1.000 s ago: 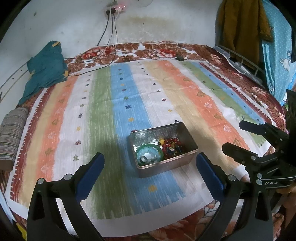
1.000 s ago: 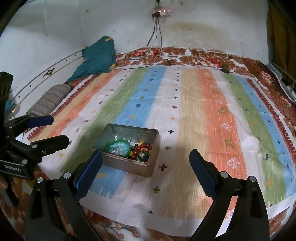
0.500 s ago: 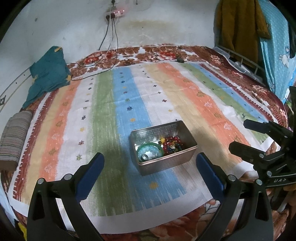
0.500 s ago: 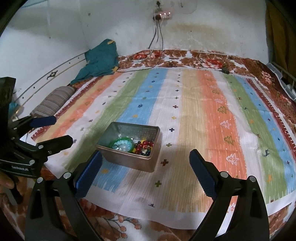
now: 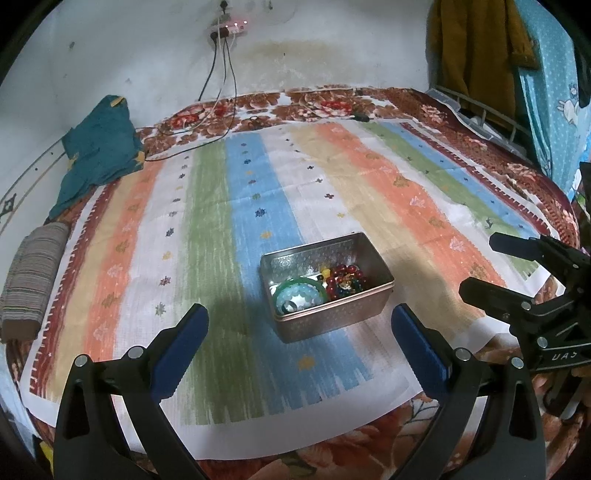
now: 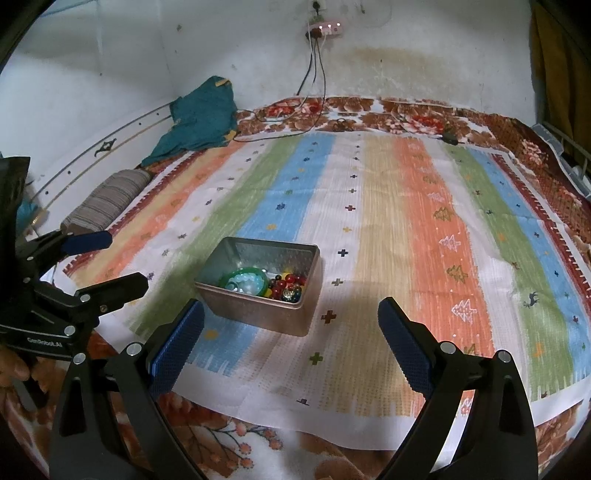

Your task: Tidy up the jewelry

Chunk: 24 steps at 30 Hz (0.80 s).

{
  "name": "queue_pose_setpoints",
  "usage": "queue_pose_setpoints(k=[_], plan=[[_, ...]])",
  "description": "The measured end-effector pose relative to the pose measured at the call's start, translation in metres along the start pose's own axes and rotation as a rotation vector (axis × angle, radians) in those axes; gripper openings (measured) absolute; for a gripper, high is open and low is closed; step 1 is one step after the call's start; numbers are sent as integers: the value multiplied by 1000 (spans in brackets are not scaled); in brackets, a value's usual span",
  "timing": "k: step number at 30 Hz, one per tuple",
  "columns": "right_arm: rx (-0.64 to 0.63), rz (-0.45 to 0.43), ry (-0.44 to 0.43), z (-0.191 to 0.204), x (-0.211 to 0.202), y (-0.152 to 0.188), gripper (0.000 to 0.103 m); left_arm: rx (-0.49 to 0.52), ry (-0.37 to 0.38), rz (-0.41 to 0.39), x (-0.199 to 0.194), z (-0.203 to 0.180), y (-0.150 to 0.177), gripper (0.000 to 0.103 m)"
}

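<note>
A silver metal tin [image 5: 334, 317] [image 6: 255, 314] sits on a striped cloth [image 5: 236, 229] [image 6: 388, 229] on the bed. Inside lie a green bangle with pale stones [image 5: 298, 295] [image 6: 245, 282] and a pile of red and dark beads [image 5: 345, 281] [image 6: 287, 286]. My left gripper [image 5: 300, 343] is open, held back from the tin near the cloth's front edge, nothing between its fingers. It also shows at the left of the right wrist view, left gripper [image 6: 107, 258]. My right gripper [image 6: 290, 338] is open and empty; it shows at the right of the left wrist view, right gripper [image 5: 476, 267].
A teal garment [image 5: 98, 151] [image 6: 201, 114] and a striped roll [image 5: 31, 273] [image 6: 107, 201] lie along the bed's left side. Cables [image 5: 218, 99] hang from a wall socket strip [image 6: 325, 28] onto the bed. Clothes [image 5: 476, 55] hang at the right above a wire rack [image 5: 491, 122].
Both grippers have drawn back and up from the tin, so it looks smaller and more of the bed's front edge shows. Both stay open. The tin has not moved.
</note>
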State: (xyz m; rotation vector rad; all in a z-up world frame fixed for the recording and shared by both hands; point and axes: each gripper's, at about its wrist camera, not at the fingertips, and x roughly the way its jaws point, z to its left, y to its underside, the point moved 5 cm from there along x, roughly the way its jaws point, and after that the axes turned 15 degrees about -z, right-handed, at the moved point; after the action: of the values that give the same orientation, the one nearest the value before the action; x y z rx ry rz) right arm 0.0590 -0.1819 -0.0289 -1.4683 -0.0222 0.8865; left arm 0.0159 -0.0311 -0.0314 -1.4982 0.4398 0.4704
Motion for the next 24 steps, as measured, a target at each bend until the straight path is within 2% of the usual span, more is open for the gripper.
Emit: queue_pose_setpoints(k=[11, 24], plan=[[1, 1, -3, 0, 2, 1, 96, -6, 24, -1, -1, -2, 1, 97], [1, 4, -4, 1, 2, 1, 96, 4, 20, -7, -2, -3, 1, 97]])
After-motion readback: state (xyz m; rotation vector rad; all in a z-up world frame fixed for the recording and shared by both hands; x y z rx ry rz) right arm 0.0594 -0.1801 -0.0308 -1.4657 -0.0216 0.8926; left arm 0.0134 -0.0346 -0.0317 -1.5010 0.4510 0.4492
